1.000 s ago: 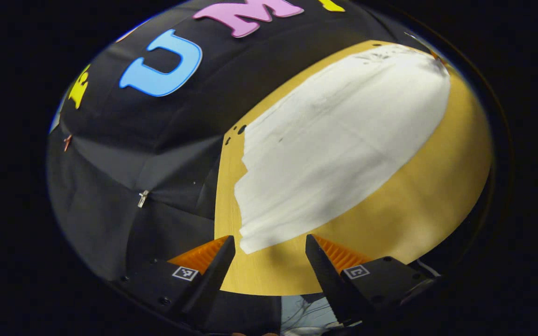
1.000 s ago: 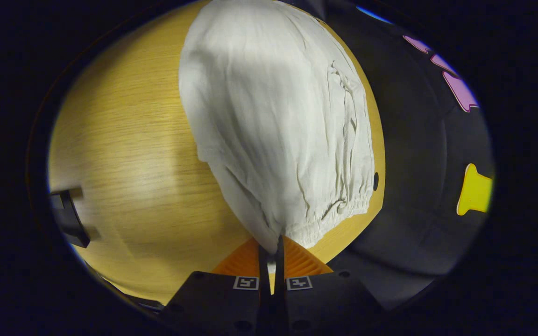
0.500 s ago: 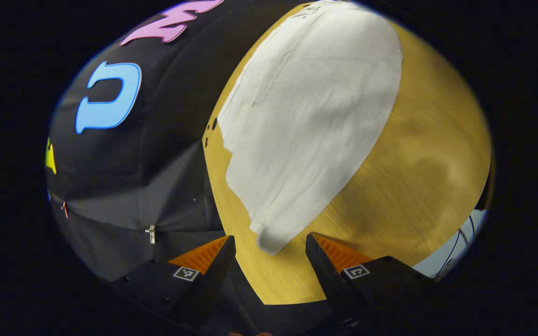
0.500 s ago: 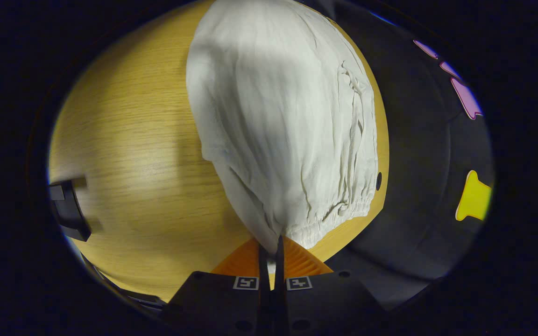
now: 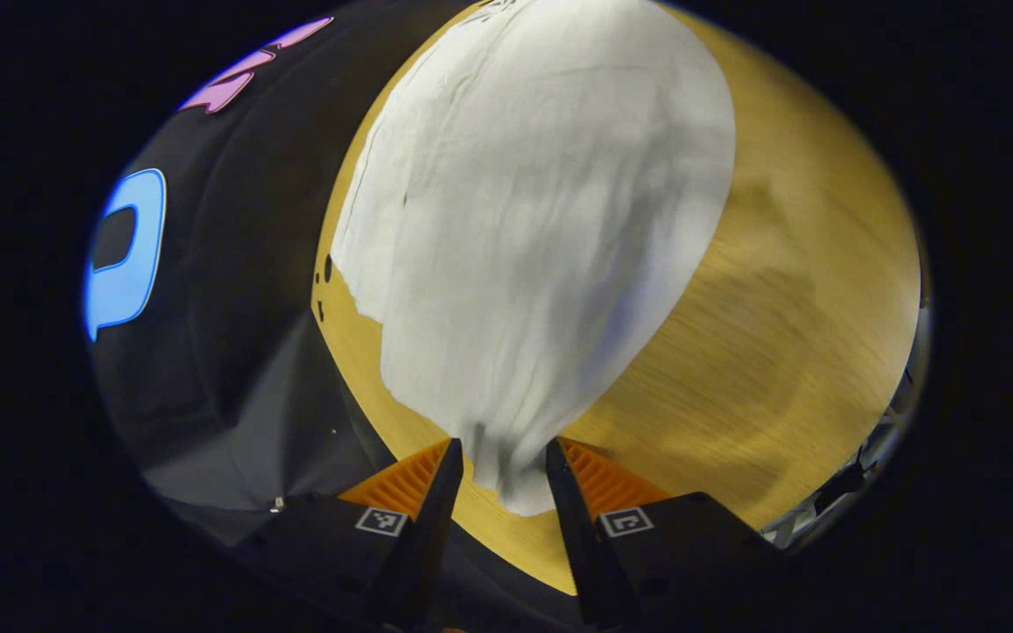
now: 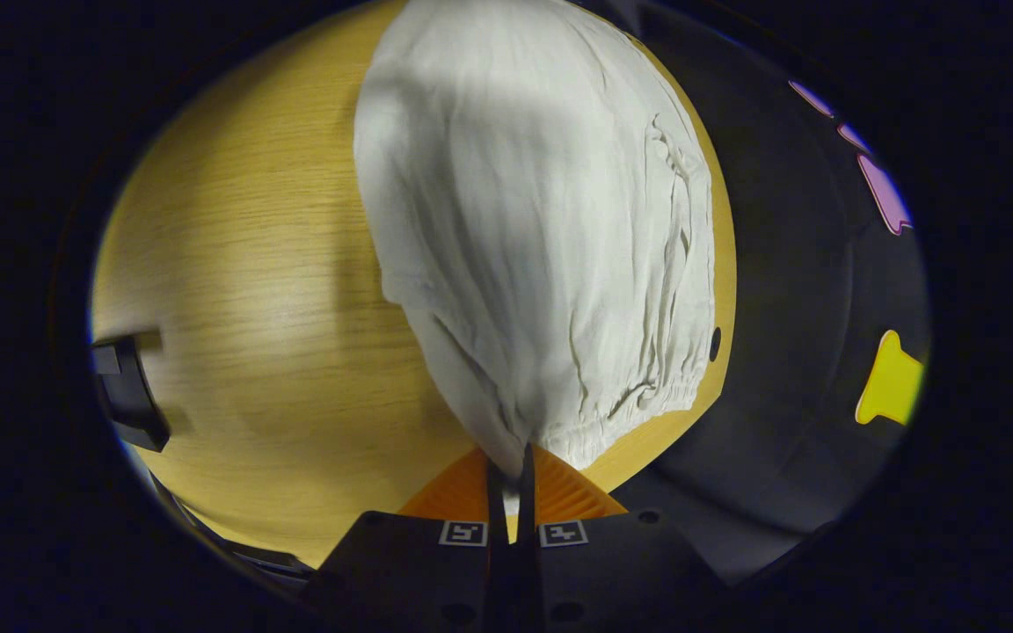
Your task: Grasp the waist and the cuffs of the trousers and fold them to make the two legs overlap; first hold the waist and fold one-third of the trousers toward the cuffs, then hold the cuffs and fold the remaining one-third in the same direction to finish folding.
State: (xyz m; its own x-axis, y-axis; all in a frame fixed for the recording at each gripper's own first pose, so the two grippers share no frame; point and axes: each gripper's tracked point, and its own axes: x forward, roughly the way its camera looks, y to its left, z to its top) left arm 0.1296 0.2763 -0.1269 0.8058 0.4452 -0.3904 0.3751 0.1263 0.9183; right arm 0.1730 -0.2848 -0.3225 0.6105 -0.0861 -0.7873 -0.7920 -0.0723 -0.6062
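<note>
White trousers [image 5: 515,220] lie spread lengthwise on a wooden table [image 5: 779,308]. In the left gripper view their narrow cuff end [image 5: 511,475] reaches down between the fingers of my left gripper [image 5: 504,448], which is open with a finger on each side of the cloth. In the right gripper view the trousers [image 6: 533,220] run away from me, and the gathered elastic waistband [image 6: 638,404] lies near the table's edge. My right gripper [image 6: 511,457] is shut on the waist corner, and the cloth rises in a ridge from its tips.
The black booth cloth [image 5: 234,264] hangs close beside the table on the trousers' far side. A dark blocky object [image 6: 124,396] sits at the table's left edge in the right gripper view. Bare wood [image 6: 251,264] spreads beside the trousers.
My left gripper has swung and moved in over the cuff end, and its fingers have narrowed around the cloth. The right gripper has kept its hold and barely moved.
</note>
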